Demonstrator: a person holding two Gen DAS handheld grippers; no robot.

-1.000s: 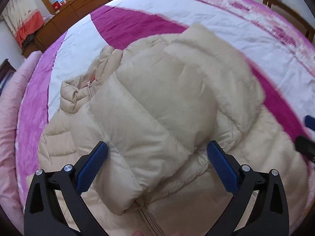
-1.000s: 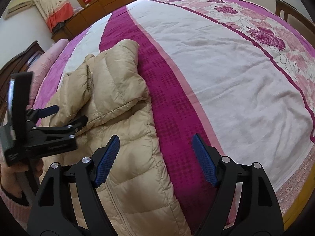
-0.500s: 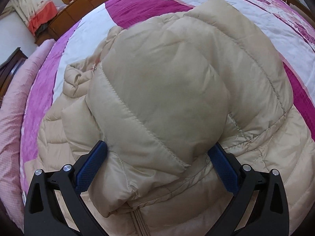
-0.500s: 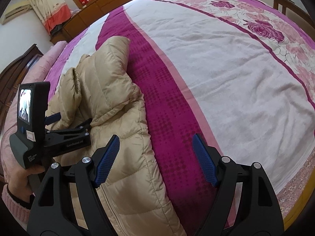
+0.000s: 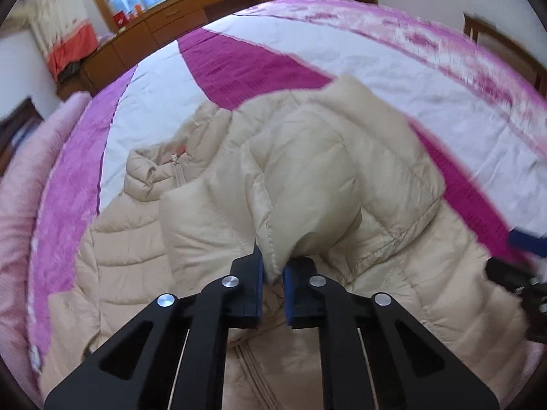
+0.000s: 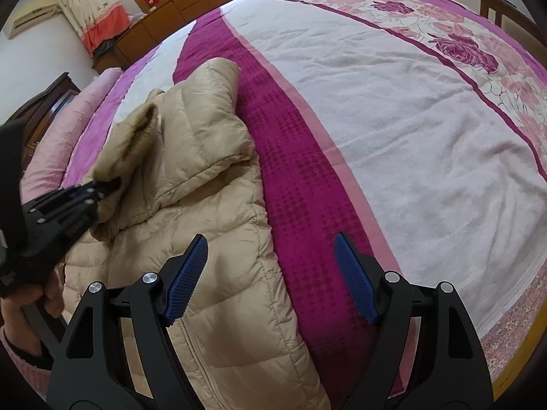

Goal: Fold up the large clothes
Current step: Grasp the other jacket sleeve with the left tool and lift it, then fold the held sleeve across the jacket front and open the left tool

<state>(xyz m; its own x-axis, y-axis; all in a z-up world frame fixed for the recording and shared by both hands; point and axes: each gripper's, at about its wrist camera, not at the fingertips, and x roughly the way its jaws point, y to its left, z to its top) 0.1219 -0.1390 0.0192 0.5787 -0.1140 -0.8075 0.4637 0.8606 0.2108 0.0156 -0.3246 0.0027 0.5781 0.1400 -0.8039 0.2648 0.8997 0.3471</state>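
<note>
Bed point(image 6: 393, 109): beige puffer jacket point(image 5: 307, 188) lies zipped, front up, near its left side. Judged early: one sleeve point(image 5: 324, 171) laid across chest, body unfolded. Left gripper point(image 5: 272, 275) jaws have just closed, pinching the sleeve cuff. Right gripper point(image 6: 271, 275) fingers apart, empty, over jacket edge.

The left gripper point(image 5: 272, 275) has just closed, its blue pads point(image 5: 288, 294) pinching the cuff end of a sleeve point(image 5: 307, 188) of the beige jacket point(image 5: 112, 273); the sleeve lies folded across the jacket's front; the collar point(image 5: 154, 171) and zip point toward the bed's far left side; the jacket lies near the bed's near edge, on the quilt point(image 5: 307, 54) of white and magenta bands; the right gripper point(image 5: 519, 263) shows at the right edge, blurred; a wooden cabinet point(image 5: 191, 10) stands beyond the bed.
</note>
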